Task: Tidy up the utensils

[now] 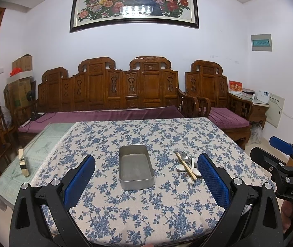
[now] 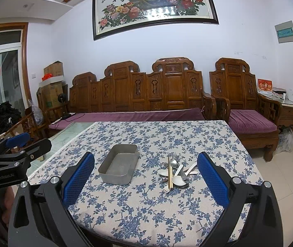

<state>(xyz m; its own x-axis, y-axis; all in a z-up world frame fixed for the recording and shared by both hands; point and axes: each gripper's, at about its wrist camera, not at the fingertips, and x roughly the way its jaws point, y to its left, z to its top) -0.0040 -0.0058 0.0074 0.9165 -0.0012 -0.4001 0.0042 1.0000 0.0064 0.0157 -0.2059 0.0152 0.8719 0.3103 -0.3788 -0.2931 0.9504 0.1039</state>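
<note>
The left gripper (image 1: 146, 177) is spread wide and holds nothing; the metal tray (image 1: 136, 167) lies on the tablecloth (image 1: 125, 212) between and ahead of its fingers, long axis running straight away from them. The right gripper (image 2: 146, 174) is equally wide and empty. Between its fingers, nearer the right one, sits the utensil pile (image 2: 176, 171): chopsticks (image 2: 169, 173) pointing away, forks and spoons crossed over them.

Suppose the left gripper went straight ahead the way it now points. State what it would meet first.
Probably the metal tin: it lies centred between the open fingers of the left gripper, ahead on the tablecloth. Depth is unclear, so a high path might pass over it towards the sofa.
</note>
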